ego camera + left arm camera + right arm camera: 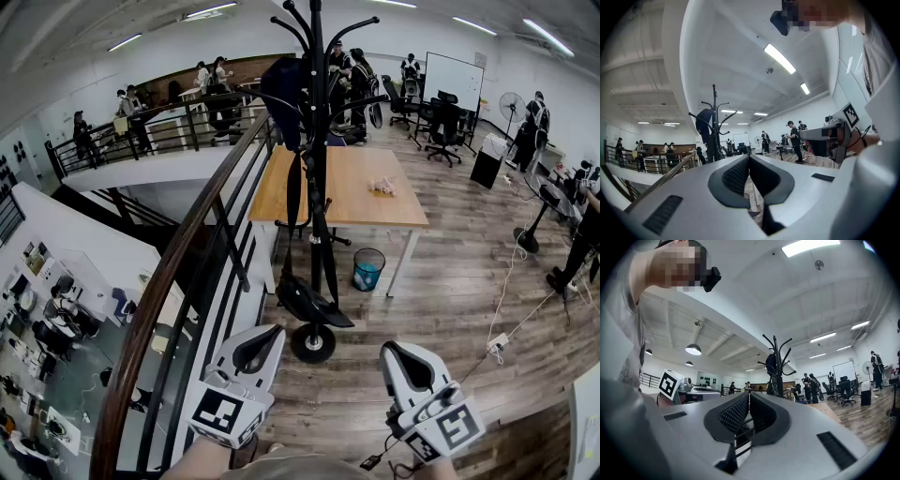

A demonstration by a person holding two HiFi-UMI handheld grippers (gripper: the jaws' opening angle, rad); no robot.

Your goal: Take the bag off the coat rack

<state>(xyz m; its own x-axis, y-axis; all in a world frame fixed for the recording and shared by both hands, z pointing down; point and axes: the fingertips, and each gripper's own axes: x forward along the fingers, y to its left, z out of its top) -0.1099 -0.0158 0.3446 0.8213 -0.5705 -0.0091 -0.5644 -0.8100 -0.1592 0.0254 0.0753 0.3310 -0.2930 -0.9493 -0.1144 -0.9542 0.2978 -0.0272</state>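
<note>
Left gripper (257, 345) and right gripper (406, 361): jaws pressed together, nothing held. Bag (281, 89) hung high on coat rack (317, 187), well ahead of and above both fingertips, long axis vertical. Left judged slightly nearer.

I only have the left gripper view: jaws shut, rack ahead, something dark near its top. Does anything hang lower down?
Observer: Yes. The head view shows a black bag on long straps, low on the rack, just above its base.
Operator: And the right gripper's jaws?
Observer: The right gripper is shut, with nothing between its jaws.
Operator: How near are the two to the rack?
Observer: Both are well short of it, the left gripper about level with the right.
</note>
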